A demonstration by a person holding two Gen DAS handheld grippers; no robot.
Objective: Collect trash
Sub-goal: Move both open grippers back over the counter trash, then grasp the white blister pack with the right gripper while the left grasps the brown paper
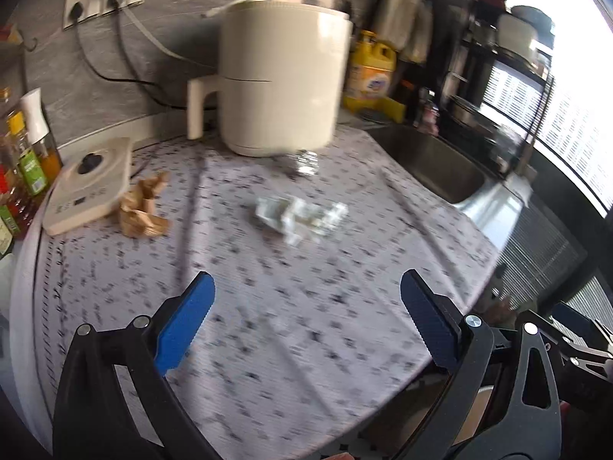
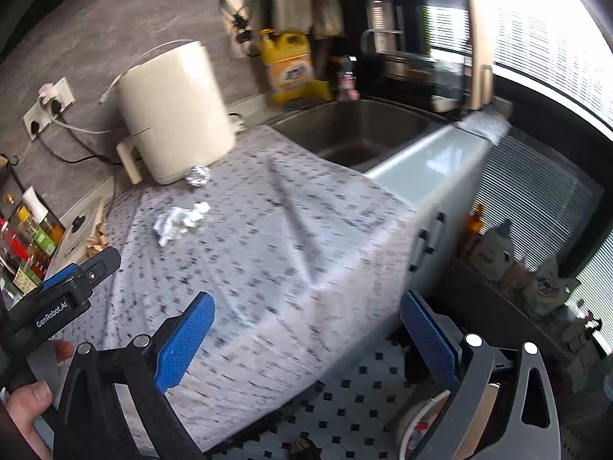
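Note:
Three pieces of trash lie on the patterned cloth [image 1: 268,326]: a crumpled white paper [image 1: 302,216] in the middle, a brown paper wad [image 1: 143,211] at the left, and a foil ball [image 1: 304,163] at the foot of the cream air fryer [image 1: 283,76]. My left gripper [image 1: 306,281] is open and bare, short of the white paper. My right gripper [image 2: 308,299] is open too, with nothing between its blue pads, over the cloth's near edge. Its view shows the white paper [image 2: 180,222], foil ball [image 2: 199,176] and brown wad [image 2: 97,237] far to the left.
A flat white appliance [image 1: 88,188] and sauce bottles [image 1: 30,161] stand left. A steel sink [image 2: 356,134] lies right of the cloth, with a yellow jug [image 2: 289,65] behind. A hand [image 2: 30,395] holds the left tool. A round container's rim [image 2: 421,410] shows on the tiled floor.

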